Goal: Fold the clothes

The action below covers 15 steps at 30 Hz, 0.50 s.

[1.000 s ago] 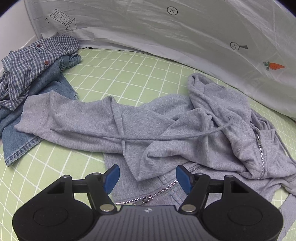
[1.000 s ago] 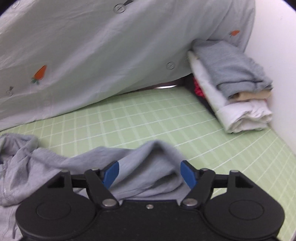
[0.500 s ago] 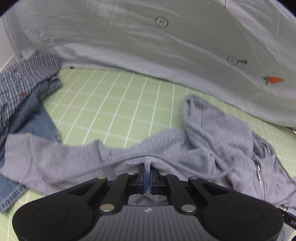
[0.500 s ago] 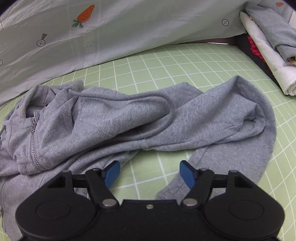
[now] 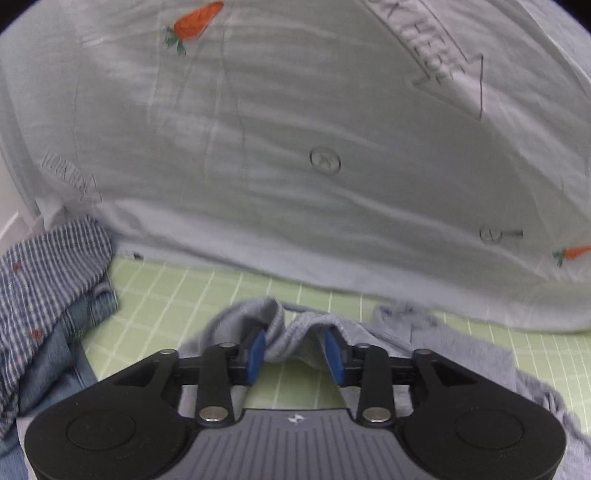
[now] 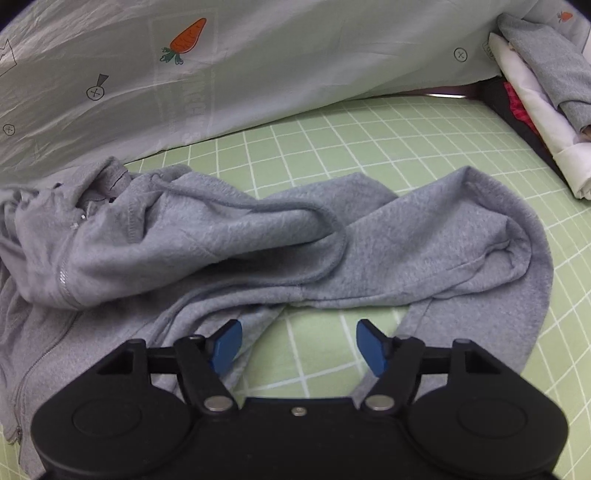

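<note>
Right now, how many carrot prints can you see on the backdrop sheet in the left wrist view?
2: one carrot print at the top left, another carrot print at the right edge. More may lie outside the view.

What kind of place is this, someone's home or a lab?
Probably a staged laundry-folding setup, not an ordinary room. A green grid mat covers the work surface, a pale sheet printed with carrots hangs as a backdrop, and a stack of folded clothes sits beside the crumpled grey hoodie.

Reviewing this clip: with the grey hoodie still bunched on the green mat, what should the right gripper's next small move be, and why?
Probably ease the right gripper forward and shut it on the grey hoodie edge just ahead. Its jaws stand open over bare green mat, holding nothing, while the garment lies crumpled and unfolded.
</note>
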Motion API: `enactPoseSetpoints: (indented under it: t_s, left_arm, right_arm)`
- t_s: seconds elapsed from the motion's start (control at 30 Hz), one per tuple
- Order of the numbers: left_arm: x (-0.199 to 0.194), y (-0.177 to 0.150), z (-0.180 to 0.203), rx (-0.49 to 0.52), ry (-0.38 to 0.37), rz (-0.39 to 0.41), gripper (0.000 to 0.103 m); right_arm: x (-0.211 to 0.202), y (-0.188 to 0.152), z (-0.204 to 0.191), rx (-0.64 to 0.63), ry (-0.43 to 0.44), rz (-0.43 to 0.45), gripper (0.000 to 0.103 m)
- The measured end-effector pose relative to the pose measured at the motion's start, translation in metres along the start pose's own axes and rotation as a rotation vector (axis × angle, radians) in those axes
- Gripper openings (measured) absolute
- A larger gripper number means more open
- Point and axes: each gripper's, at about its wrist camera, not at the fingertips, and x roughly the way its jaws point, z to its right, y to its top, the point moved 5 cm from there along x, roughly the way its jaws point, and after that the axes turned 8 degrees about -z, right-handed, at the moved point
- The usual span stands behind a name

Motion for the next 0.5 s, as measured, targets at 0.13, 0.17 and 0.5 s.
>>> enactPoseSetpoints:
  t_s: [0.13, 0.17, 0.5]
  left_arm:
    - [0.013, -0.060, -0.013, -0.012, -0.024, -0.150, 0.059]
    - [0.015, -0.070, -0.016, -0.008, -0.018, -0.168, 0.062]
    - [0.034, -0.084, -0.017, 0.015, -0.079, -0.225, 0.033]
  right_arm:
    - [0.001, -0.014, -0.012, 0.016, 0.061, -0.033, 0.076]
    - [0.002, -0.016, -0.016, 0.022, 0.088, -0.043, 0.078]
    - [0.013, -0.025, -0.046, -0.024, 0.182, -0.124, 0.070]
